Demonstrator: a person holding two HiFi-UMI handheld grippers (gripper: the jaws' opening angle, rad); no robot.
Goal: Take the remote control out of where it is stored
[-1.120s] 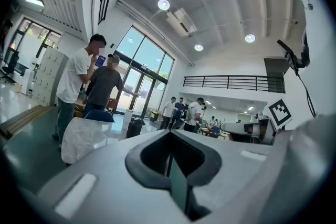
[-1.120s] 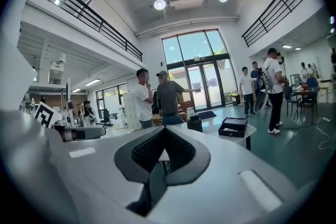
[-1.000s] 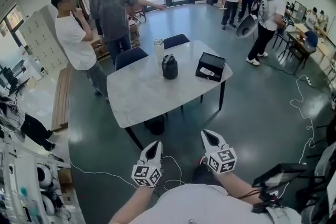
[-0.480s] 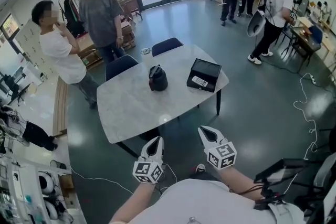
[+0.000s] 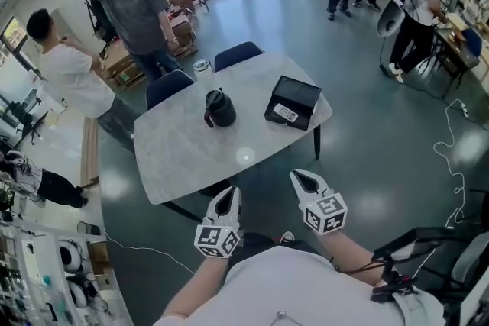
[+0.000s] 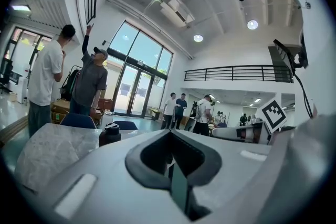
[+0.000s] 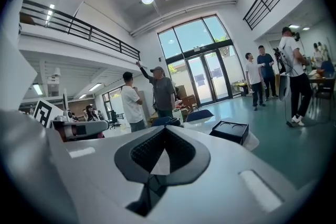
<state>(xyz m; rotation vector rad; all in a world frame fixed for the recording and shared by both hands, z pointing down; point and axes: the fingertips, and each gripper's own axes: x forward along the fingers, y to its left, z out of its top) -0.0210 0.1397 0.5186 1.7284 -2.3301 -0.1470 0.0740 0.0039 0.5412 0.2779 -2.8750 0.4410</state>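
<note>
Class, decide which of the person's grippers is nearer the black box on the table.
Right. The right gripper is off the table's near edge, roughly in line with the black box; the left gripper is farther left and lower in the head view. Neither touches it.

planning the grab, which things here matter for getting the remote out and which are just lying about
For the job: remote control, open black box holding it, left gripper and right gripper, both shut and empty.
Lying about: black jug, cup, blue chairs.
</note>
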